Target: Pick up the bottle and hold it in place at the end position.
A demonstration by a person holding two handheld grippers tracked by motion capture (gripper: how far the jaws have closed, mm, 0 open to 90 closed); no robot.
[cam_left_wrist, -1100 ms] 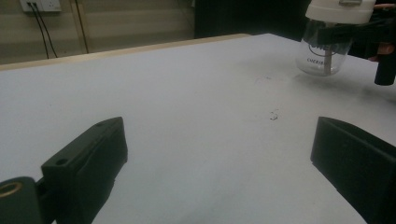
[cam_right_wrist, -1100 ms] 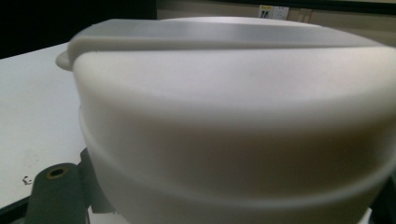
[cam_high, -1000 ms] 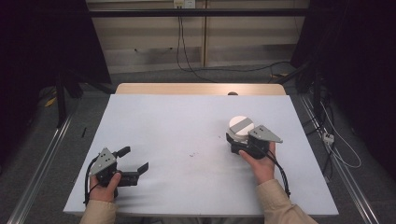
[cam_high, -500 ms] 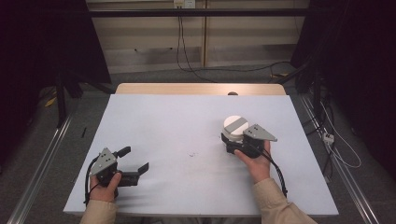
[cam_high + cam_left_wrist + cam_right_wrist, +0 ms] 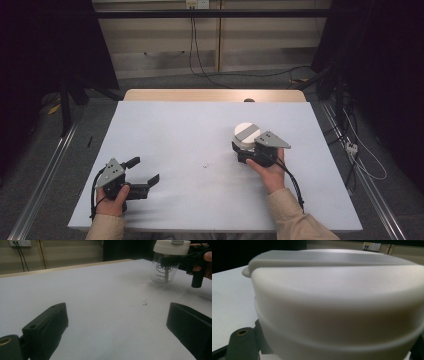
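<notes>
The right gripper [image 5: 243, 148] sits at the right-centre of the white tabletop [image 5: 200, 130], held in the person's right hand [image 5: 267, 167]. Its jaws are clamped on a clear jar [image 5: 165, 270] with a white lid [image 5: 248, 132]; the left gripper view shows dark lettering on the jar wall and the jaws gripping just beneath the lid. In that view the jar's base appears at or just above the tabletop; contact cannot be confirmed. In the right gripper view the lid [image 5: 337, 290] stands immediately before the camera.

The left gripper [image 5: 145, 172] is at the near-left of the tabletop, well apart from the jar, in the left hand [image 5: 114, 197], its jaws spread wide with nothing between them.

A small dark speck [image 5: 205, 164] lies on the tabletop between the two grippers. Nothing else stands between them. Cables [image 5: 200, 50] hang along the back wall beyond the tabletop's wooden far edge [image 5: 215, 95].
</notes>
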